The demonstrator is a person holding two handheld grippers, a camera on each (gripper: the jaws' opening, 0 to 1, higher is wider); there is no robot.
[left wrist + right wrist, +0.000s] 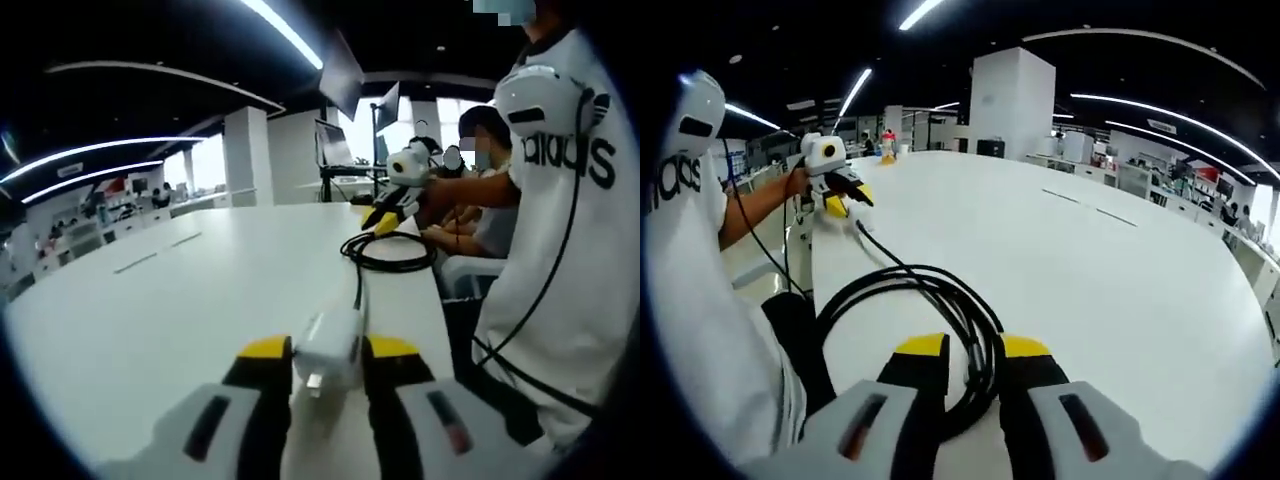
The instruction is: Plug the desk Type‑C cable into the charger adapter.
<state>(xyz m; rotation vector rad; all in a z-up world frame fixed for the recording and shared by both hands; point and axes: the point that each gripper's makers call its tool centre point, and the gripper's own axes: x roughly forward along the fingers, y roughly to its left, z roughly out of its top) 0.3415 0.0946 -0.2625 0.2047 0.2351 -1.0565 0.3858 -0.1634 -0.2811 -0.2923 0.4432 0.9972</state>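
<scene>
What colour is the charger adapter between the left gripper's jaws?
White charger adapter, clearest in the left gripper view.

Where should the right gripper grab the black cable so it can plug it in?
Probably near its free end, not the coil. The black cable runs straight from the loops toward the white charger; come from above, jaws across that straight stretch. The plug tip itself is too small to make out.

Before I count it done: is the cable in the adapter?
Cannot tell: cable runs to the adapter between the left hand-held gripper jaws; the joint is hidden.
</scene>
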